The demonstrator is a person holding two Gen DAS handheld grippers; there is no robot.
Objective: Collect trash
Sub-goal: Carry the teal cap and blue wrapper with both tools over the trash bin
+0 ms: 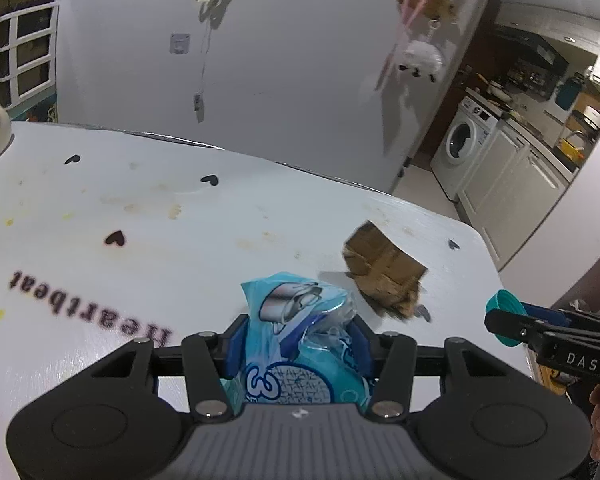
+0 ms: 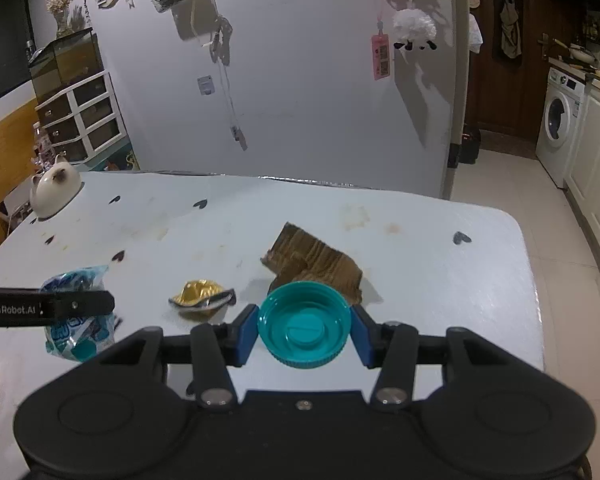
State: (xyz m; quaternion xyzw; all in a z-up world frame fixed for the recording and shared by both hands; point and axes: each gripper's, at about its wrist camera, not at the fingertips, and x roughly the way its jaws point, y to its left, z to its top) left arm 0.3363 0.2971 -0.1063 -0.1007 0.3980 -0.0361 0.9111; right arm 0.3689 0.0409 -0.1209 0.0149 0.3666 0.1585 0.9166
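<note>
My left gripper (image 1: 298,346) is shut on a crumpled blue plastic wrapper (image 1: 296,320), held above the white table (image 1: 140,208). In the right wrist view the same wrapper (image 2: 76,320) hangs from the left gripper (image 2: 80,304) at the left. My right gripper (image 2: 305,330) is shut on a teal plastic lid (image 2: 304,326), its hollow side facing the camera; the lid (image 1: 502,316) also shows at the right edge of the left wrist view. A torn piece of brown cardboard (image 2: 312,262) lies on the table beyond the lid. A crushed gold foil wrapper (image 2: 200,294) lies to its left.
A white cat-shaped ceramic figure (image 2: 54,192) sits at the table's far left corner. A white wall (image 2: 300,100) with hanging items rises behind the table. To the right lie a tiled floor and a washing machine (image 2: 560,120). The table bears stains and heart prints.
</note>
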